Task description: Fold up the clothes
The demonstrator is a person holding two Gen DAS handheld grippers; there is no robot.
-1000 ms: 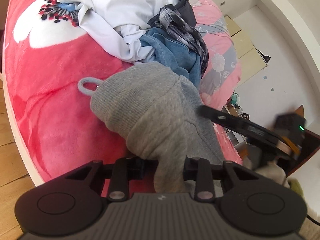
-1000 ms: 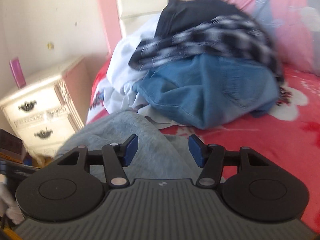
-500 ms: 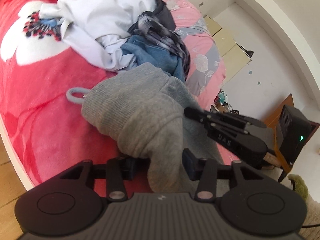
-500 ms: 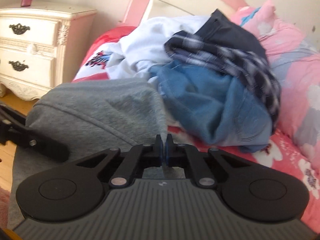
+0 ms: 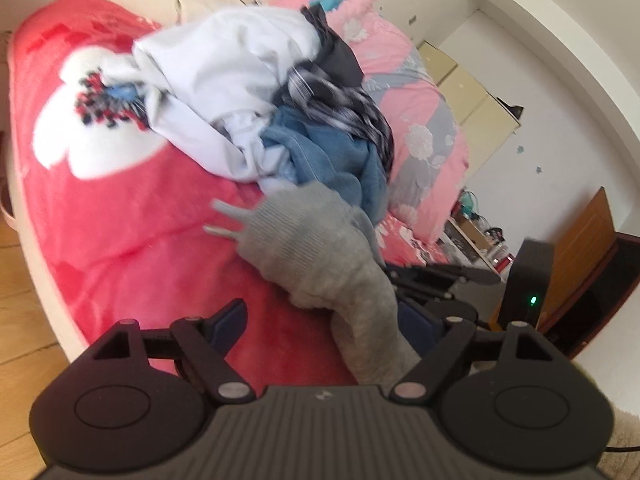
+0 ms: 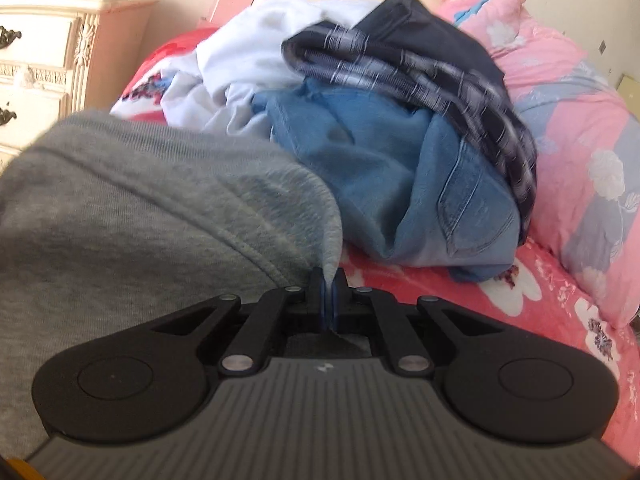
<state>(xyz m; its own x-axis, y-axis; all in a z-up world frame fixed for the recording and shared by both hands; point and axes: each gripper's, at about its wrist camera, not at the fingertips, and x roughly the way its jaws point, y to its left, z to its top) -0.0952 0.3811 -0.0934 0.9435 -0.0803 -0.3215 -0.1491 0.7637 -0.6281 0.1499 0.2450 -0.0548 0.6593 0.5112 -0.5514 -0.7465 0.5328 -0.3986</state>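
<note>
So the grey sweatshirt [image 6: 132, 216] is lying at the near edge of the bed [image 5: 120, 216], on the red flowered blanket, and it's draping down toward both cameras. The right gripper [image 6: 329, 292] is pinching a fold of the grey fabric, its blue pads pressed together with the cloth edge poking up between them. The left gripper [image 5: 320, 320] is sitting with its fingers spread wide apart; a hanging bit of the sweatshirt is passing between them, closer to the right-side finger, but nothing is squeezing it. Behind the sweatshirt the rest of the laundry is piling up: a white garment [image 5: 232, 76], blue jeans [image 6: 384, 176] and a dark plaid shirt [image 6: 420, 72], with a pink floral quilt [image 6: 568, 120] off to the side. From the left wrist view the right gripper [image 5: 436, 280] is mostly hiding behind the grey cloth, so only dark linkage bits are showing. Both views are looking motion-blurred, and the sweatshirt's lower part is running out of frame, so its overall shape is hard to make out.
</note>
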